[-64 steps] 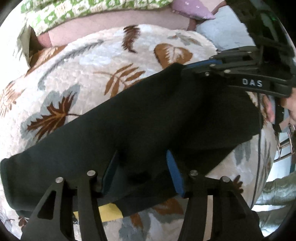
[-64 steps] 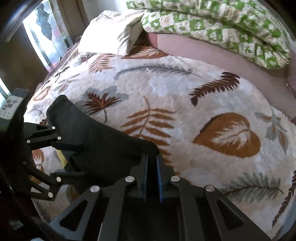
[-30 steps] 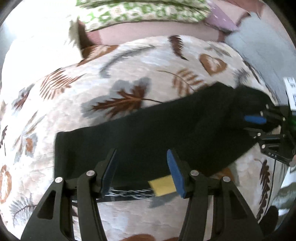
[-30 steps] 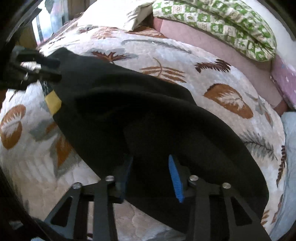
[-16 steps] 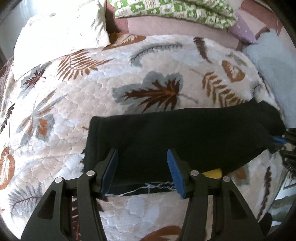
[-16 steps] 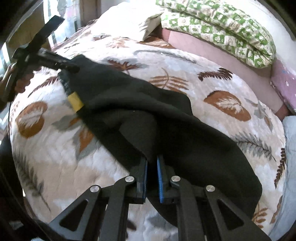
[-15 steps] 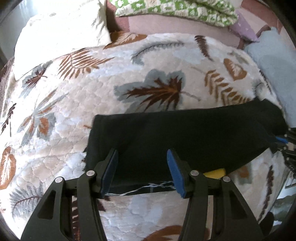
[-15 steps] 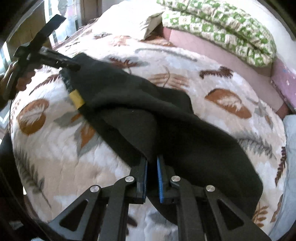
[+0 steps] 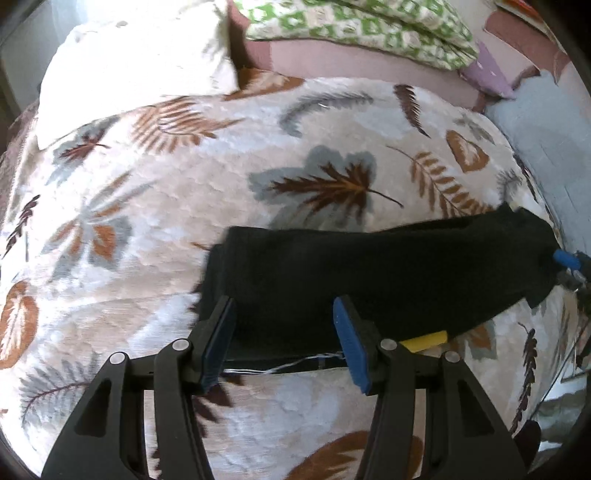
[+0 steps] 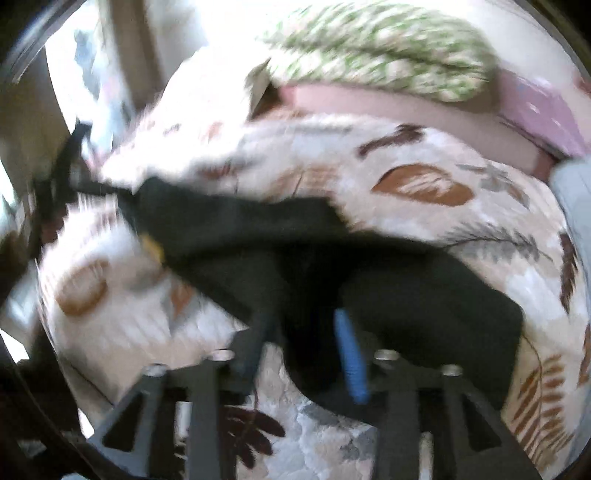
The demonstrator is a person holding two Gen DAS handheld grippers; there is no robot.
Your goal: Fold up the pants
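Black pants [image 9: 369, 273] lie folded lengthwise on the leaf-patterned bedspread [image 9: 184, 177], with a yellow tag [image 9: 424, 340] and a white thread at the near edge. My left gripper [image 9: 282, 341] is open, its blue pads on either side of the pants' near edge. In the blurred right wrist view the pants [image 10: 295, 251] stretch across the bed. My right gripper [image 10: 306, 347] is open over the dark cloth. The right gripper's blue tip [image 9: 567, 258] shows at the pants' far right end in the left wrist view.
A white pillow [image 9: 136, 62] and a green patterned pillow [image 9: 354, 26] lie at the head of the bed. A purple cushion [image 9: 487, 72] and a grey blanket [image 9: 546, 125] are at the right. The bed edge is near the right gripper.
The right gripper has opened and let go of the pants; its view swings and blurs. The left gripper stays open and has drawn back a little from the pants.
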